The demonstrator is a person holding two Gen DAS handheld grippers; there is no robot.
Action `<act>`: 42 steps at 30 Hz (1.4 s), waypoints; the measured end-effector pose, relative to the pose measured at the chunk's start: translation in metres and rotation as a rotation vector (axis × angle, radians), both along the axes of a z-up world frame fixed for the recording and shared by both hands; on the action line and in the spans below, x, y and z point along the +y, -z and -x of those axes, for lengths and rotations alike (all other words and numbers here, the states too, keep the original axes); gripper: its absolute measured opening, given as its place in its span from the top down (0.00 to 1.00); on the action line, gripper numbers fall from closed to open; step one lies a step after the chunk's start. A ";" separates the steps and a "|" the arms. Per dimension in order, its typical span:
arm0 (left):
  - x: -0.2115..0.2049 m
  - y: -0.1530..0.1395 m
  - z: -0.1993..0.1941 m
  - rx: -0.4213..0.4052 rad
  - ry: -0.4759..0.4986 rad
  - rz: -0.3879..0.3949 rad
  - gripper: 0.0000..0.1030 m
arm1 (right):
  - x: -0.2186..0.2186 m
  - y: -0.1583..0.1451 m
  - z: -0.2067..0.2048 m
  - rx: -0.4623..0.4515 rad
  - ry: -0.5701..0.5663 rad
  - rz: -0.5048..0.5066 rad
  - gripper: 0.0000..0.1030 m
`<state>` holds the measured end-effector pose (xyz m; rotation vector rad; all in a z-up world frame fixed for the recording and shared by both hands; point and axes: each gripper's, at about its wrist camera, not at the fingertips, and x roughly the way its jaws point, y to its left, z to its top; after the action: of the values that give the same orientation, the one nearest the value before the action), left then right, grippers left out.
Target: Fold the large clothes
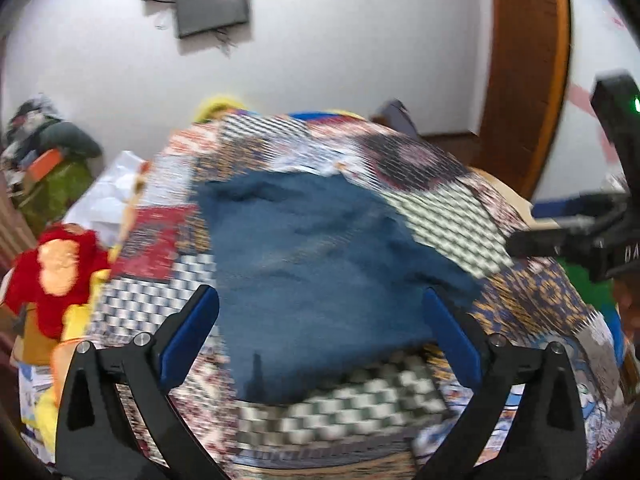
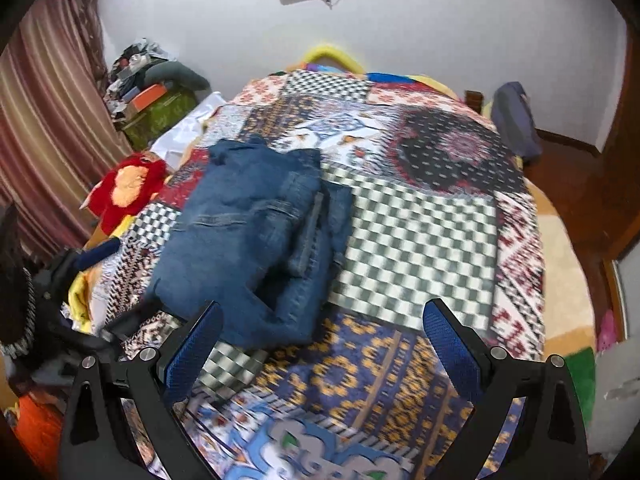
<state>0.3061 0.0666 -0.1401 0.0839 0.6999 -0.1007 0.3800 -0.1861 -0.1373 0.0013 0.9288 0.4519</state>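
Folded blue jeans (image 2: 248, 240) lie in a thick bundle on the patchwork quilt (image 2: 420, 232) that covers the bed. In the left wrist view the jeans (image 1: 320, 248) fill the middle, blurred. My left gripper (image 1: 322, 304) hangs above their near edge, its blue pads wide apart and touching nothing. My right gripper (image 2: 324, 316) is open too, over the quilt just right of the bundle, with its left fingertip (image 2: 208, 320) close to the denim's near corner. The right gripper's black body (image 1: 580, 236) shows at the right edge of the left wrist view.
A red and yellow plush toy (image 2: 124, 188) lies at the bed's left edge. Behind it a striped curtain (image 2: 44, 120) and a cluttered green box (image 2: 160, 108). A wooden door (image 1: 528, 60) stands at the right. Rug-covered floor (image 2: 568, 280) borders the bed's right side.
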 end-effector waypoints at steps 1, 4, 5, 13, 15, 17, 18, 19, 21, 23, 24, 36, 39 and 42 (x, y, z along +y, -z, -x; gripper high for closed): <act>0.009 -0.001 -0.002 -0.002 -0.020 -0.008 0.01 | 0.006 0.001 -0.002 0.004 -0.011 -0.007 0.03; 0.036 0.006 -0.012 0.018 -0.093 -0.037 0.01 | 0.030 0.007 -0.011 0.024 -0.053 -0.030 0.03; 0.044 0.010 -0.016 0.034 -0.109 -0.035 0.01 | 0.041 0.011 -0.016 0.034 -0.075 -0.034 0.03; 0.074 0.076 -0.047 0.247 -0.139 0.064 0.00 | 0.095 0.065 -0.049 0.147 -0.148 0.043 0.03; 0.076 0.087 -0.047 0.254 -0.144 0.099 0.00 | 0.102 0.081 -0.056 0.146 -0.155 0.130 0.03; 0.081 0.095 -0.043 0.254 -0.139 0.138 0.00 | 0.098 0.094 -0.063 0.136 -0.155 0.178 0.03; 0.083 0.098 -0.042 0.258 -0.131 0.147 0.00 | 0.090 0.097 -0.066 0.139 -0.149 0.173 0.03; 0.084 0.100 -0.040 0.262 -0.121 0.152 0.00 | 0.081 0.099 -0.070 0.150 -0.141 0.144 0.03; 0.085 0.101 -0.037 0.268 -0.106 0.159 0.00 | 0.054 0.102 -0.075 0.194 -0.112 0.053 0.03; 0.085 0.100 -0.034 0.269 -0.094 0.152 0.00 | 0.039 0.101 -0.075 0.205 -0.096 0.022 0.03; 0.083 0.098 -0.032 0.266 -0.091 0.140 0.00 | 0.033 0.100 -0.073 0.201 -0.096 0.019 0.03; 0.101 0.063 -0.018 0.215 -0.157 0.005 0.00 | -0.015 0.047 -0.051 0.058 0.064 0.135 0.03; 0.106 0.048 -0.025 0.177 -0.161 0.006 0.00 | -0.017 0.031 -0.054 0.052 0.053 0.076 0.03; 0.105 0.038 -0.038 0.151 -0.140 0.020 0.00 | -0.002 0.021 -0.060 0.050 0.012 0.025 0.03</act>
<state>0.3441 0.1712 -0.1782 0.0079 0.8533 0.0209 0.4402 -0.1882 -0.1585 -0.0049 0.9827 0.4311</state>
